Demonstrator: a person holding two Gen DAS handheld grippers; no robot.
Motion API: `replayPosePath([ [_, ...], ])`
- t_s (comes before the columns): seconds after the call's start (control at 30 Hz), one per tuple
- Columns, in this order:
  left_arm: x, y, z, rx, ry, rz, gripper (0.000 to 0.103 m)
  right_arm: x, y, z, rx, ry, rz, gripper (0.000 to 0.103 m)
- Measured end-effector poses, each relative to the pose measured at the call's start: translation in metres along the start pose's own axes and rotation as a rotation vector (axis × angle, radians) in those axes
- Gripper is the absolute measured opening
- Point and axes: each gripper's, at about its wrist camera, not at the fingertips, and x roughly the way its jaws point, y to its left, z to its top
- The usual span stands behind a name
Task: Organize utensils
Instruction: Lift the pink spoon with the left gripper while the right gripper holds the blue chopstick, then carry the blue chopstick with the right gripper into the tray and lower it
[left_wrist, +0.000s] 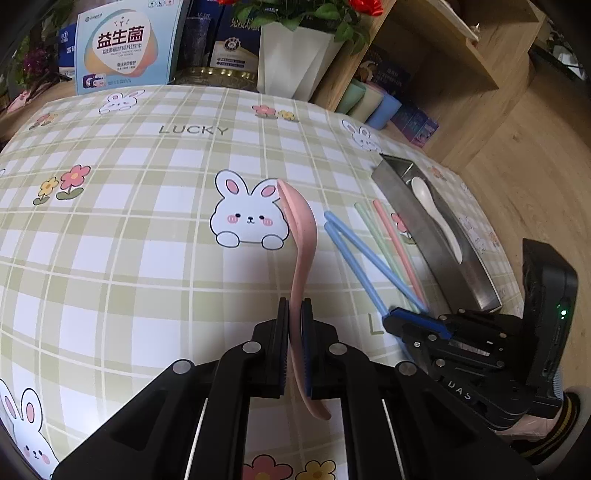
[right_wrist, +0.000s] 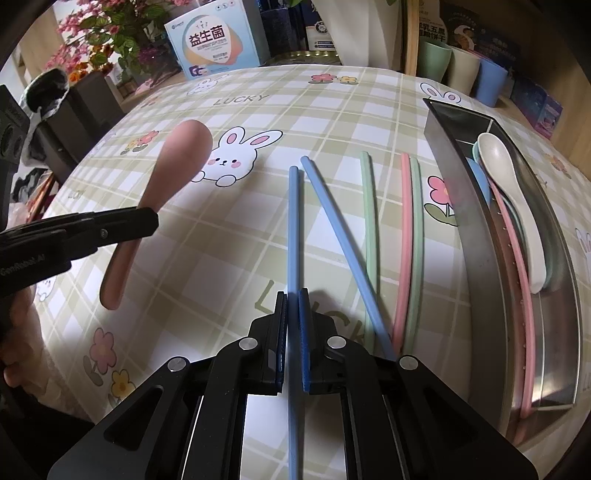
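Left tongs (left_wrist: 294, 317): closed on pink spoon (left_wrist: 300, 236), gripped along the handle; bowl end pointing away from camera, handle end projecting back between the arms.
Pink spoon, right wrist view (right_wrist: 162, 184): held clear above the table, tilted, bowl uppermost, clamped at mid-handle by left tongs (right_wrist: 147, 221).
Right tongs (right_wrist: 293, 314): closed on one blue chopstick (right_wrist: 293, 229); stick running straight through between the pads, far end toward the rabbit print.
Right tongs, left wrist view (left_wrist: 391, 319): low over the table, at the near ends of the chopsticks.
Second blue chopstick (right_wrist: 343, 251): lying loose on the table, angled away from the gripped one, far tips close together.
Green chopsticks (right_wrist: 369, 229): one lying alone to the right of the blue pair; another (right_wrist: 416, 240) just beside pink chopstick (right_wrist: 404, 240).
Metal tray (right_wrist: 476, 229): at right edge of the table, long and narrow.
Tray contents: white spoon (right_wrist: 513, 199) on top; pink chopstick (right_wrist: 524, 295) along the floor of the tray; blue and green items beneath the spoon, kind not discernible.
Table (left_wrist: 147, 258): covered with checked cloth, rabbit and flower print, word LUCKY.
Background: printed box (left_wrist: 125, 44), white flower pot (left_wrist: 291, 59), row of cups (right_wrist: 461, 66) at far edge.
Person: hand (right_wrist: 14, 332) partly visible behind left tongs.
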Motion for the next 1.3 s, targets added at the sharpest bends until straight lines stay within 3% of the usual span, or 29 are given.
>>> replayPosePath([
  [0.67, -0.014, 0.0, 0.002, -0.02, -0.033, 0.005, 0.006, -0.05, -0.008, 0.013, 0.056, -0.181, 0.065, 0.006],
  [0.9, -0.016, -0.001, 0.004, -0.021, -0.042, -0.002, 0.006, -0.081, -0.053, 0.021, 0.111, -0.251, -0.015, 0.006],
  [1.13, -0.015, -0.007, 0.005, -0.016, -0.036, -0.005, 0.006, -0.078, -0.11, 0.017, 0.151, -0.199, -0.111, 0.006],
  [1.3, -0.014, -0.012, 0.007, -0.009, -0.031, -0.002, 0.006, -0.068, -0.125, 0.015, 0.157, -0.167, -0.144, 0.006],
])
